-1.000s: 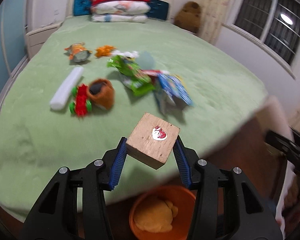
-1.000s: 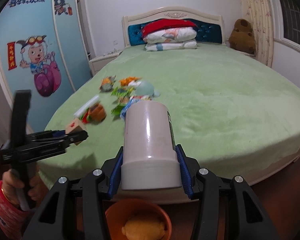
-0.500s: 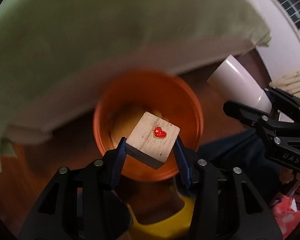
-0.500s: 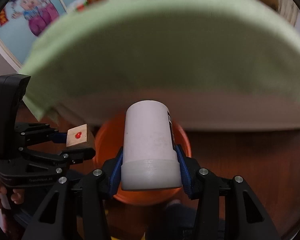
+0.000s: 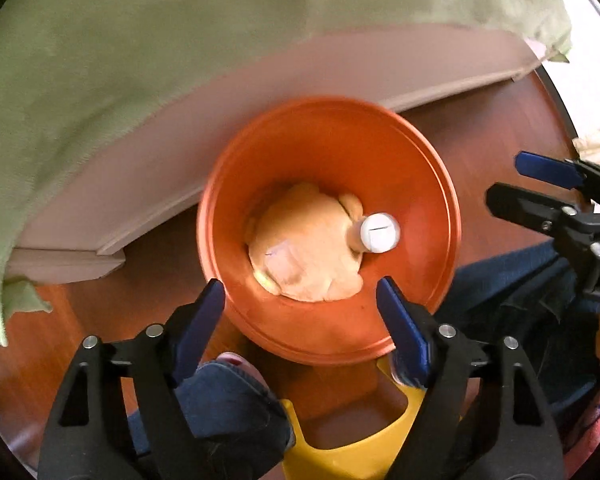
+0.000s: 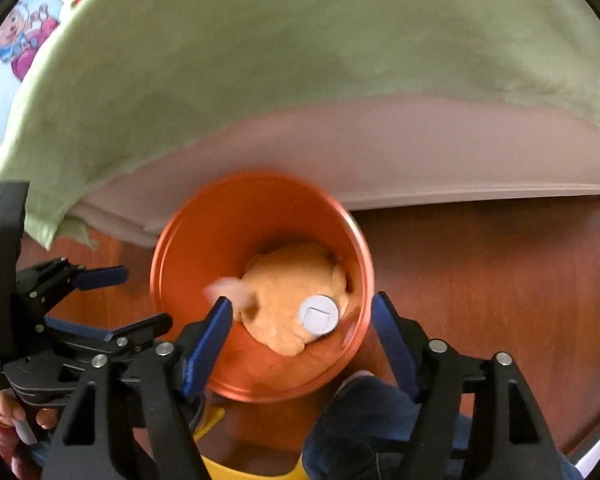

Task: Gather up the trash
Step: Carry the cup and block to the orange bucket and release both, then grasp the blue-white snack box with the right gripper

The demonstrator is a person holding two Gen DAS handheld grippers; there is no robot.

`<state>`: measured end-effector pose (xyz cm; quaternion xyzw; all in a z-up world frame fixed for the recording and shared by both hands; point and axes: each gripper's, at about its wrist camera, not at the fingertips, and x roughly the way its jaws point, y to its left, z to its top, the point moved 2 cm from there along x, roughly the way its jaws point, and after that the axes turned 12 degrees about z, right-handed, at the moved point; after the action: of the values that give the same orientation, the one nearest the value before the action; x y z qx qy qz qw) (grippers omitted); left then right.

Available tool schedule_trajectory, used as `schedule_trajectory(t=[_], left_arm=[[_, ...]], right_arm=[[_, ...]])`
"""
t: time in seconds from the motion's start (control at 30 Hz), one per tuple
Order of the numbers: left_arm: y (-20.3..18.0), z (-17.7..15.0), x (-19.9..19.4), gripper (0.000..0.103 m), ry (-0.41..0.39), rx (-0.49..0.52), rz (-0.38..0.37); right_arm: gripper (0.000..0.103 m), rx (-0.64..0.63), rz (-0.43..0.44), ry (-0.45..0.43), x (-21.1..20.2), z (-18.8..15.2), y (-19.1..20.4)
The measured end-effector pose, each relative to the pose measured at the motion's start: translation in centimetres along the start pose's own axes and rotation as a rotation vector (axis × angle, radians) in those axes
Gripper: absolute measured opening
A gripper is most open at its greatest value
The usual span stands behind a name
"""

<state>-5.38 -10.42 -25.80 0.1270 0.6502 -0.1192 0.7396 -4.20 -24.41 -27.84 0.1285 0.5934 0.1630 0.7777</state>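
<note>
An orange bin stands on the wooden floor by the bed; it also shows in the right wrist view. Inside lie a yellow plush lump, the white cylinder seen end-on, and the wooden block, blurred, on the plush. In the right wrist view the cylinder and the blurred block show too. My left gripper is open and empty above the bin's near rim. My right gripper is open and empty over the bin.
The bed with a green cover overhangs the bin at the back. The person's jeans leg and foot and a yellow object lie below the grippers. Wooden floor spreads to the right.
Both grippers have opened over the bin. The wooden block and the white cylinder have dropped out of them into the bin.
</note>
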Motion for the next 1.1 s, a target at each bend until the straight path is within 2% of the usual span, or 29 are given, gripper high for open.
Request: schedule_trajectory(t=[0.43, 0.57, 0.73, 0.9, 1.1], left_arm=[[2.5, -0.3, -0.2, 0.077, -0.012, -0.103, -0.008], [2.6, -0.1, -1.6, 0.077, -0.053, -0.109, 0.014], [2.8, 0.6, -4.9, 0.080, -0.147, -0.109, 0.043], [3.8, 1.8, -9.6, 0.086, -0.293, -0.132, 0.094], [5.9, 2.6, -14.7, 0.091, -0.455, -0.198, 0.159]], right_arm=[[0.072, 0.003, 0.003, -0.047, -1.9, 0.3, -0.7], [0.072, -0.026, -0.006, -0.081, -3.0, 0.6, 0.1], [0.073, -0.079, 0.005, -0.164, -6.4, 2.1, 1.8], [0.075, -0.126, 0.026, -0.258, -9.8, 4.2, 3.7], [0.080, -0.173, 0.050, -0.377, -13.4, 8.5, 6.0]])
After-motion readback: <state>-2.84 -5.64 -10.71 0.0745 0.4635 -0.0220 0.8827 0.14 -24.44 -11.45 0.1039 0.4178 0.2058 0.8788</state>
